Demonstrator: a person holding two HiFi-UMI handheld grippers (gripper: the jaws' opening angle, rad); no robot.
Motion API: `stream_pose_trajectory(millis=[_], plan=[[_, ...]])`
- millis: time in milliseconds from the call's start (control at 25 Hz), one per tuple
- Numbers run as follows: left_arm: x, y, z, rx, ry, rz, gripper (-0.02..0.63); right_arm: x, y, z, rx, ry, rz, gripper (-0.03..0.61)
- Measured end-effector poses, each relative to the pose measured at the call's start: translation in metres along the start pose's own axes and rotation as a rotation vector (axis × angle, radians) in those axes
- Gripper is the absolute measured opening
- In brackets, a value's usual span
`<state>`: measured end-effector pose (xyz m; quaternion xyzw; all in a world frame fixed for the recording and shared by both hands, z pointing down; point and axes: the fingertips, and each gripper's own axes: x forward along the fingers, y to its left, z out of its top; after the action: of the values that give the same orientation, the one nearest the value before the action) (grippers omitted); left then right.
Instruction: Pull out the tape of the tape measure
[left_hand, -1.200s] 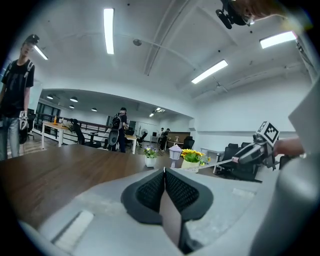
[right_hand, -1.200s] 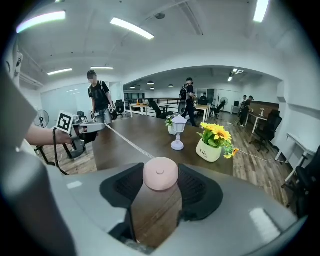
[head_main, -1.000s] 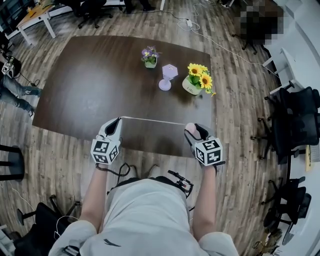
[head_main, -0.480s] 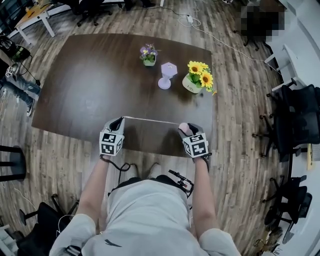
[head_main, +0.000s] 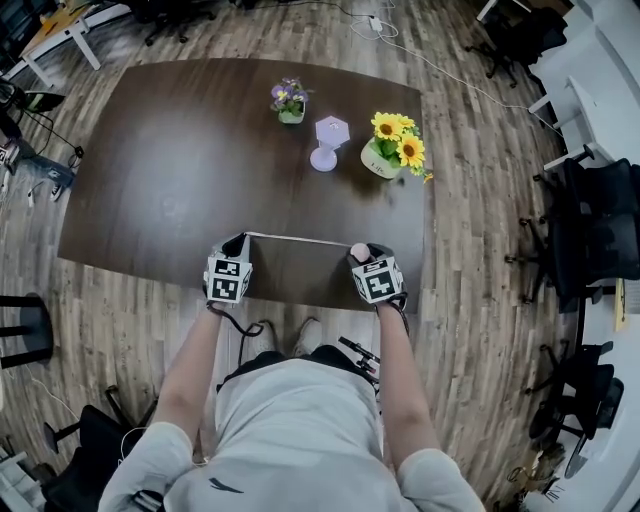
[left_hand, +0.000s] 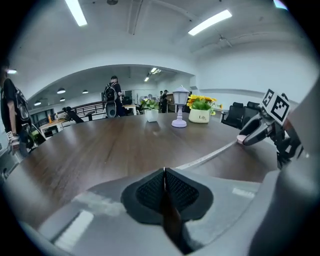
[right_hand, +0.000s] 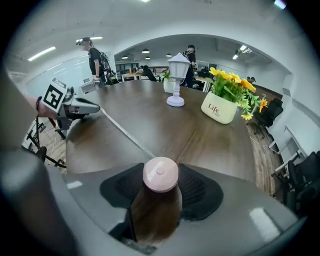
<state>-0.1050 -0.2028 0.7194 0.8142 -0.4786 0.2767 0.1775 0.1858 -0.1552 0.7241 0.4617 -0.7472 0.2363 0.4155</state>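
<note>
Left claw (head_main: 238, 240) pinched shut on the tape (head_main: 297, 238) end; right claw (head_main: 362, 252) clamps the pink tape measure (right_hand: 160, 174). Tape spans my 2 claws over the desk (head_main: 160, 150) near edge: pull-out looks done.

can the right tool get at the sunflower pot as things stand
Probably not to grasp it: the right tool is shut on the pink tape measure, whose tape runs to the left tool. The table up to the sunflower pot looks bare, so only the full jaws hinder it.
</note>
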Motion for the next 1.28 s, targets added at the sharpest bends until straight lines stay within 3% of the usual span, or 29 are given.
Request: stream_pose_trajectory(millis=[360, 640, 760, 840, 920, 1040, 1280], plan=[[0.009, -0.003, -0.007, 0.059, 0.039, 0.025, 0.012, 0.007, -0.002, -0.008, 0.070, 0.012, 0.059, 0.221], [0.014, -0.003, -0.016, 0.047, 0.108, 0.049, 0.020, 0.008, -0.002, -0.010, 0.079, 0.031, 0.074, 0.226], [0.013, 0.000, -0.015, -0.002, 0.100, 0.049, 0.047, 0.008, -0.006, -0.010, 0.090, 0.029, 0.051, 0.246], [0.014, 0.002, -0.017, -0.022, 0.097, 0.051, 0.117, 0.009, -0.008, -0.011, 0.106, 0.018, 0.050, 0.270], [0.011, 0.004, -0.017, -0.018, 0.094, 0.059, 0.117, 0.006, -0.009, -0.013, 0.126, 0.000, 0.047, 0.293], [-0.003, 0.006, -0.008, -0.015, 0.045, 0.060, 0.117, -0.007, -0.008, -0.009, 0.133, -0.060, 0.026, 0.299], [-0.038, -0.004, 0.036, -0.018, -0.148, -0.017, 0.117, -0.041, 0.003, 0.015, 0.140, -0.203, 0.013, 0.293]])
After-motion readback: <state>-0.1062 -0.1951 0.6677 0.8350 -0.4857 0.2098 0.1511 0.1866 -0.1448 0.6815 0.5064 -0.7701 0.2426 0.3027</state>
